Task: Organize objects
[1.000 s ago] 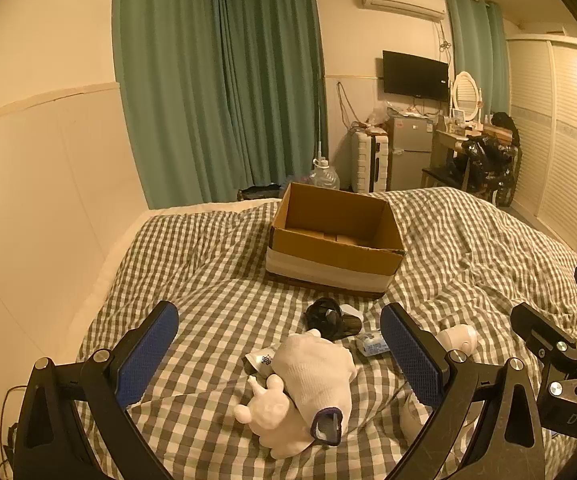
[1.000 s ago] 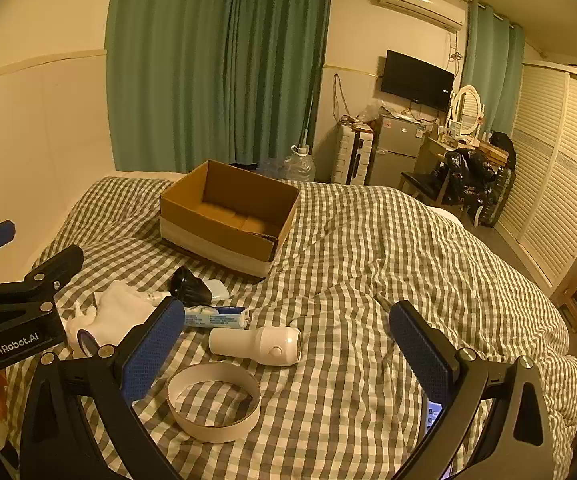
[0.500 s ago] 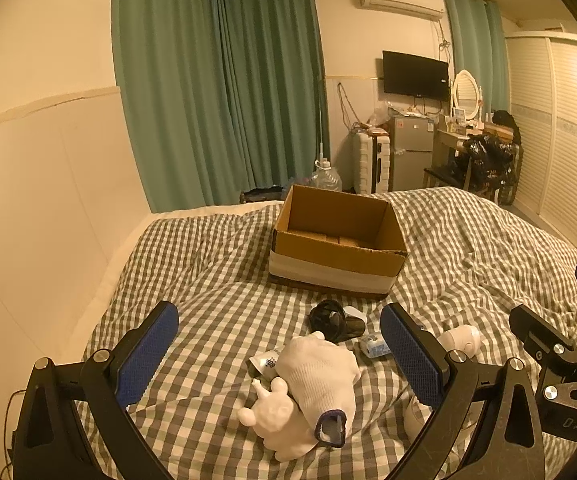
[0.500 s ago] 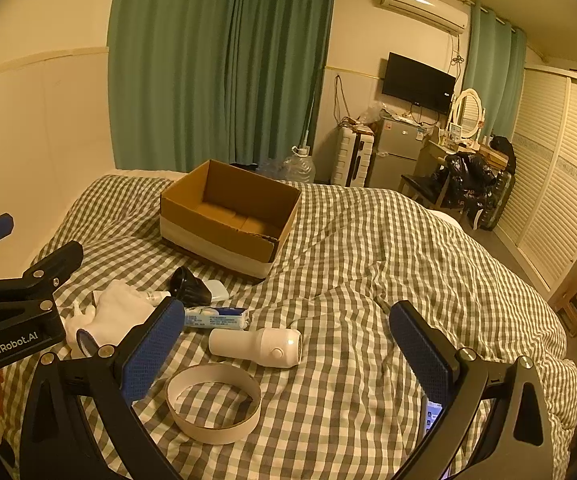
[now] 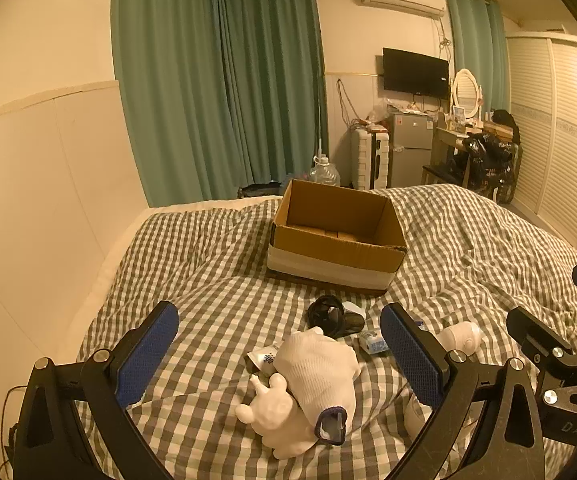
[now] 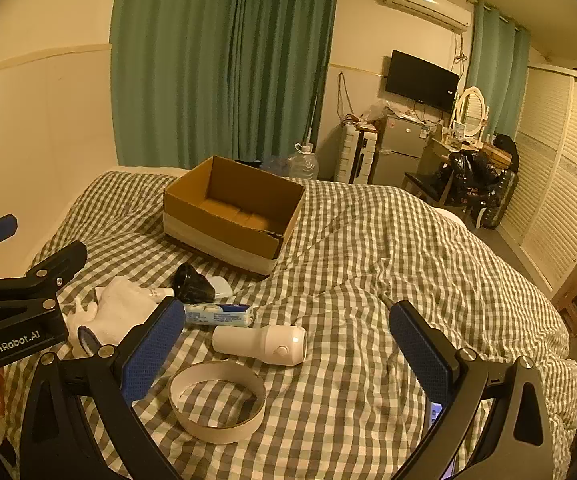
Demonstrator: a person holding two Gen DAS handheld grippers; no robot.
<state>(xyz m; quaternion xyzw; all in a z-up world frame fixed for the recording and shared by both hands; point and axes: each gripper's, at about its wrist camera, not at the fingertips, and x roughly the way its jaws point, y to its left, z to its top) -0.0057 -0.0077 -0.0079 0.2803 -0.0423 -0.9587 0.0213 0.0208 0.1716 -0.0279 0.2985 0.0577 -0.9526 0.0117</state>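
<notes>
I counted one open cardboard box on the bed. In front of it I saw one black rounded object, one blue-and-white tube, one white cylindrical device and one ring of white tape. There was one white glove and one white animal figurine, plus one small white item that I could not identify. Two claws showed, left claw and right claw, each with two blue pads.
</notes>
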